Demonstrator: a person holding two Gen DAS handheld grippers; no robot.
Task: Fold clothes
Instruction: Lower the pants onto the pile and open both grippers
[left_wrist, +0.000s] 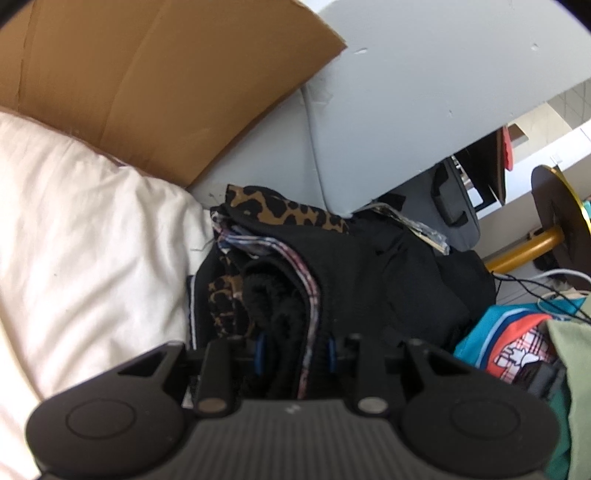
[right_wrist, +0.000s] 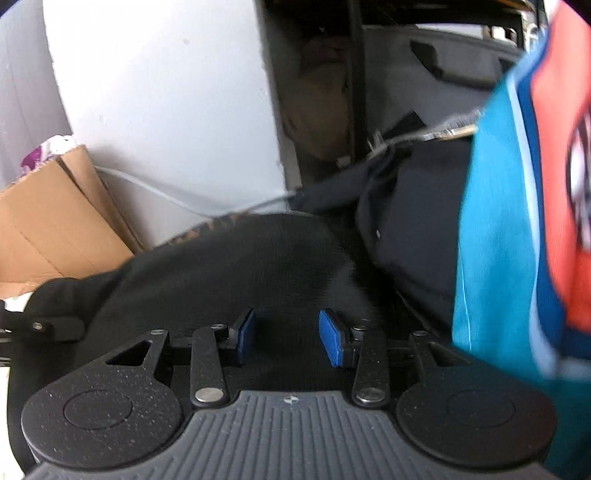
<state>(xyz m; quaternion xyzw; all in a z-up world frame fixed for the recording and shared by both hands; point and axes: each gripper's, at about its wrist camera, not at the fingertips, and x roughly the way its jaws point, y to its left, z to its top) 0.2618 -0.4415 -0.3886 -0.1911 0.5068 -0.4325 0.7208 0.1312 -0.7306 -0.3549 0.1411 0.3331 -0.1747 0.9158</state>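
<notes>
We were in a lived-in home room — a white pillow (left_wrist: 85, 236), heaped clothes (left_wrist: 295, 266), a cardboard box (left_wrist: 147, 81) against the wall.

A white pillow (left_wrist: 85, 229) fills the left of the left wrist view, with a flattened cardboard sheet (left_wrist: 147, 81) leaning behind it against a pale grey wall (left_wrist: 424, 92). To the right stand a yellow bar (left_wrist: 524, 247) and a dark round disc (left_wrist: 554, 199), with thin black cables (left_wrist: 535, 288) below them. In the right wrist view, a cardboard box (right_wrist: 55, 221) sits against the wall (right_wrist: 166, 92).
</notes>
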